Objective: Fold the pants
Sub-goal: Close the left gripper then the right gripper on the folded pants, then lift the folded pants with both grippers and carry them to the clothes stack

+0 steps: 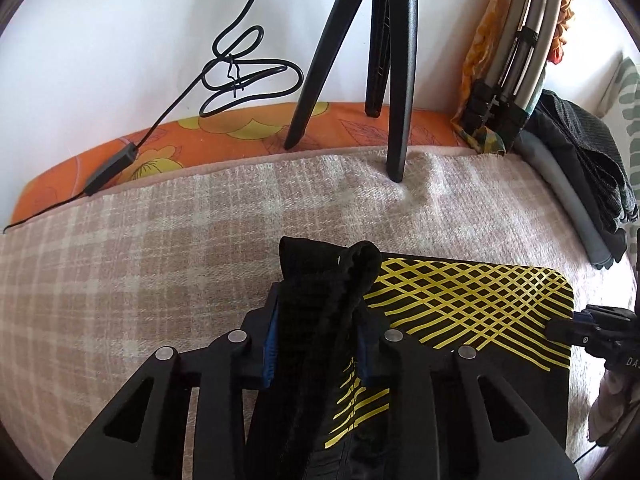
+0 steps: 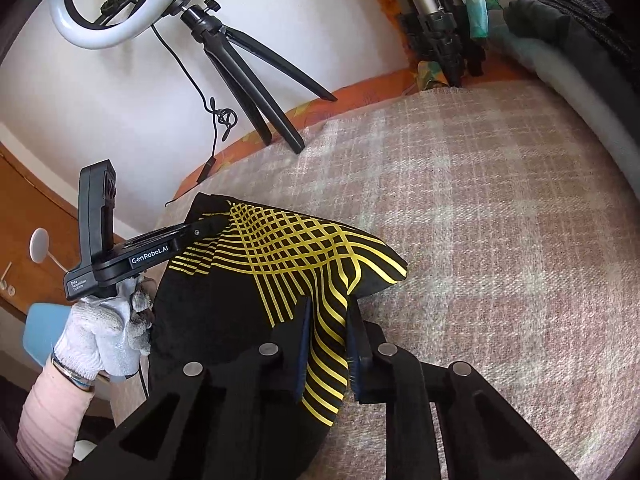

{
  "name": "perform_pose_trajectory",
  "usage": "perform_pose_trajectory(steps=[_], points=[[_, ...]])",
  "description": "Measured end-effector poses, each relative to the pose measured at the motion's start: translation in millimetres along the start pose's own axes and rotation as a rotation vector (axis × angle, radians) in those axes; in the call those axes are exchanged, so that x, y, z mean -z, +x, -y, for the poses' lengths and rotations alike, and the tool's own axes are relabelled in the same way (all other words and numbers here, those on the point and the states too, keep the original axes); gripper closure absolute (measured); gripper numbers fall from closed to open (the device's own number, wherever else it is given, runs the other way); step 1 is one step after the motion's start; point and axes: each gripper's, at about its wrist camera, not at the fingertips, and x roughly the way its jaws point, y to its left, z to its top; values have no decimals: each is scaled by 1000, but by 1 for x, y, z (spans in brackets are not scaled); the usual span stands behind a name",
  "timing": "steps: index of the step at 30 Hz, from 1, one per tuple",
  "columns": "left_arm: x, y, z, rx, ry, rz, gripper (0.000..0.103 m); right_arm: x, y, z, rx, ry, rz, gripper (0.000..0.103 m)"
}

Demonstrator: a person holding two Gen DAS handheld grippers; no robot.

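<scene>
left wrist view: the left gripper (image 1: 318, 344) is clamped on a bunched black band of the black pants with a yellow lattice print (image 1: 460, 300), which lie at 4 o'clock on the pink-and-cream checked blanket covering the bed (image 1: 160, 248). the risk here is the thick roll squeezing out of the blue pads if it is pulled hard. the black tripod leg (image 1: 402, 80) pressing into the blanket at 12 o'clock could catch a wide swing.

right wrist view: the right gripper (image 2: 328, 344) pinches a thin yellow-striped edge of the pants, the rest spreading toward 10 o'clock, where the left gripper, in a white-gloved hand (image 2: 108, 328), grips the far corner. uneven lifting by the two would skew the fold, and the thin edge could slide free.
</scene>
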Motion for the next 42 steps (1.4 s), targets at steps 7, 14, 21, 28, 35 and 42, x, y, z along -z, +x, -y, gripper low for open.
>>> perform_pose_trajectory(steps=[7, 14, 21, 28, 35, 42], points=[[-3, 2, 11, -13, 18, 21, 77, -1, 8, -5, -41, 13, -14, 92], [7, -30, 20, -5, 2, 132, 78, 0, -11, -26, 23, -105, 43, 97], [20, -92, 20, 8, -15, 271, 81, 9, -56, -73, 77, -290, 138, 97], [25, -158, 35, 65, -8, 391, 86, 16, -125, -98, 98, -359, 255, 97], [18, -188, 96, 131, 84, 471, 95, 11, -203, -93, 183, -388, 343, 97], [10, -182, 148, 229, 79, 482, 95, 15, -259, -69, 287, -422, 364, 97]])
